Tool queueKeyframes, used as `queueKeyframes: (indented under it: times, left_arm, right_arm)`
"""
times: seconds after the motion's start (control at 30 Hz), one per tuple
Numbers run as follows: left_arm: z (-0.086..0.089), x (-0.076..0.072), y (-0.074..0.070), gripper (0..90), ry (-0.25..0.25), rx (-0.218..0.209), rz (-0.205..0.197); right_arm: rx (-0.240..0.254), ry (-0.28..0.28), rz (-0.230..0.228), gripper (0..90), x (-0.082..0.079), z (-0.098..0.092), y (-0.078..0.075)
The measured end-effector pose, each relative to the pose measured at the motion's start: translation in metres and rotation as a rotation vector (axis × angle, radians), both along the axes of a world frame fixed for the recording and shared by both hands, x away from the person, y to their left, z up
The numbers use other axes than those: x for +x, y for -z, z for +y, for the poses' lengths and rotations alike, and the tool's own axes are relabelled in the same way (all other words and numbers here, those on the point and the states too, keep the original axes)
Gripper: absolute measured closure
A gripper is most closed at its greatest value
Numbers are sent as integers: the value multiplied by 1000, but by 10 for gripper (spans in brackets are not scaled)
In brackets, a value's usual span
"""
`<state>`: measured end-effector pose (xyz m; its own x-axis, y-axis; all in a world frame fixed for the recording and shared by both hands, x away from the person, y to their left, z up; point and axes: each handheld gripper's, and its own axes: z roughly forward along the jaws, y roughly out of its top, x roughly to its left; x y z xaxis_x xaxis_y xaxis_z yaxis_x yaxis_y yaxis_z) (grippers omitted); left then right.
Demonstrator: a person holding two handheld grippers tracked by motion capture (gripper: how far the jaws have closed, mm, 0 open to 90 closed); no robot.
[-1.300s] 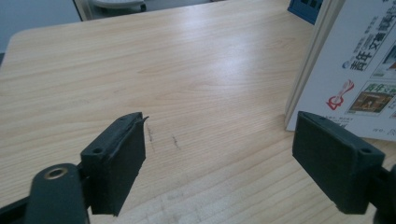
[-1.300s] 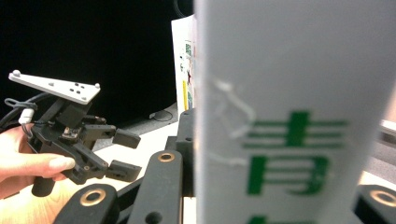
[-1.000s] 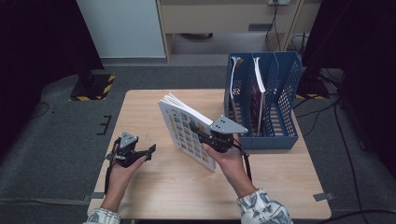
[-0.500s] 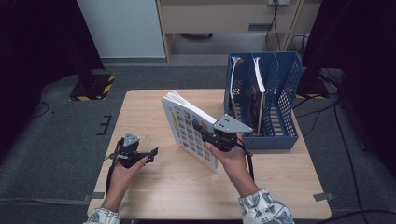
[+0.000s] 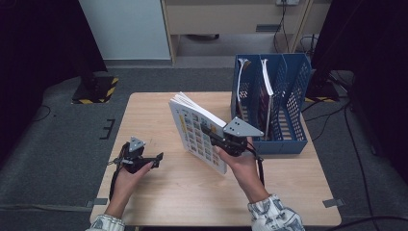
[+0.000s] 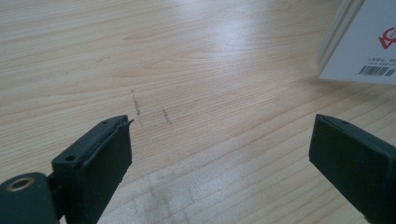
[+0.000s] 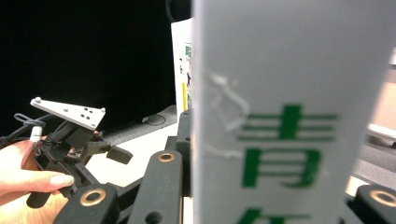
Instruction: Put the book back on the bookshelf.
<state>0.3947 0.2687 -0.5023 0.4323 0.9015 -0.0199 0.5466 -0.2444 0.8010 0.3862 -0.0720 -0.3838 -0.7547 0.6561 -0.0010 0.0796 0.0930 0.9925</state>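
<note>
A thick white book (image 5: 195, 129) with a grid of coloured pictures on its cover stands tilted above the middle of the table. My right gripper (image 5: 212, 133) is shut on its lower right edge. In the right gripper view its white spine with green characters (image 7: 289, 116) sits between the jaws. My left gripper (image 5: 155, 160) rests low at the table's left, apart from the book. Its jaws have just been opening and now stand wide, with nothing between them (image 6: 219, 154) but bare wood. The book's barcode corner (image 6: 364, 46) shows at the upper right of the left gripper view.
A blue mesh file rack (image 5: 293, 144) stands at the table's right rear, with upright books in its slots, close behind my right hand. The wooden table (image 5: 168, 197) has free surface in front and to the left. Dark floor surrounds it.
The left gripper's jaws have spread a little wider and the hand has shifted slightly. The book and the right gripper have hardly moved.
</note>
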Motion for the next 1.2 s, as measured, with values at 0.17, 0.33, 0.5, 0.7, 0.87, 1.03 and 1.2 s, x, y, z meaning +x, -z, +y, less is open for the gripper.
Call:
queueKeyframes:
  times: [0.17, 0.33, 0.5, 0.7, 0.87, 1.03, 1.2]
  left_arm:
    - [-1, 0, 1, 58, -1, 9, -2]
    - [0, 0, 2, 58, 1, 18, -3]
    - [1, 1, 2, 58, 1, 20, -2]
    - [-2, 2, 3, 58, 8, 38, 4]
    - [-1, 1, 4, 58, 6, 37, 10]
    - [-2, 2, 5, 58, 7, 41, 15]
    - [-4, 1, 5, 57, 12, 49, 12]
  right_arm:
    - [7, 8, -1, 736, 0, -5, -2]
    - [2, 8, -3, 736, -1, -8, -3]
    - [6, 9, -3, 736, -3, -12, -5]
    - [5, 14, -9, 736, -8, -21, -8]
    - [-2, 30, -12, 736, -8, -29, -7]
    - [-2, 31, -12, 736, -10, -34, -8]
    - [-4, 33, -2, 736, -12, -41, -5]
